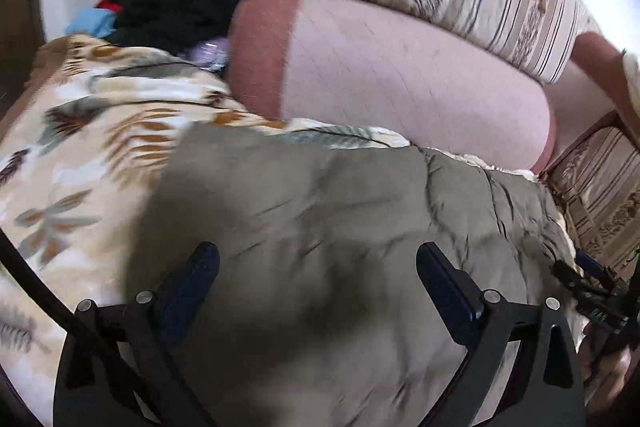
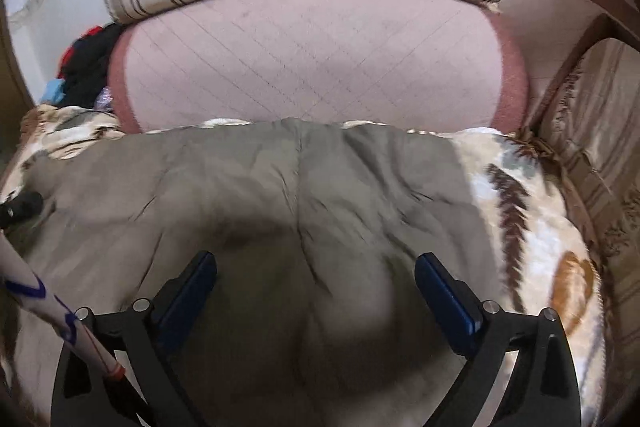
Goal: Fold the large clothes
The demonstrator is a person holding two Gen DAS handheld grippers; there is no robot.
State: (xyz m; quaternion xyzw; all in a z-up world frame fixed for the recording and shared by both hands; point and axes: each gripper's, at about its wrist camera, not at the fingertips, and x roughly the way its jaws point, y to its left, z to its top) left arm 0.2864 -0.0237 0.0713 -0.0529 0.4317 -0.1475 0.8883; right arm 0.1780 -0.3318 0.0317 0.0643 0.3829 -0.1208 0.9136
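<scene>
Olive garment [image 1: 320, 227] spread directly beneath left gripper [image 1: 318, 259] and right gripper [image 2: 316, 267]; both jaws wide, empty, equally near.

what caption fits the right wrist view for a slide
Open right claw above an olive-grey garment spread on a leaf-print blanket, pink cushion behind.

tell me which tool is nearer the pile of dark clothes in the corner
Left. The left tool hovers over the olive garment on the dark clothes side; the right tool is farther away.
</scene>
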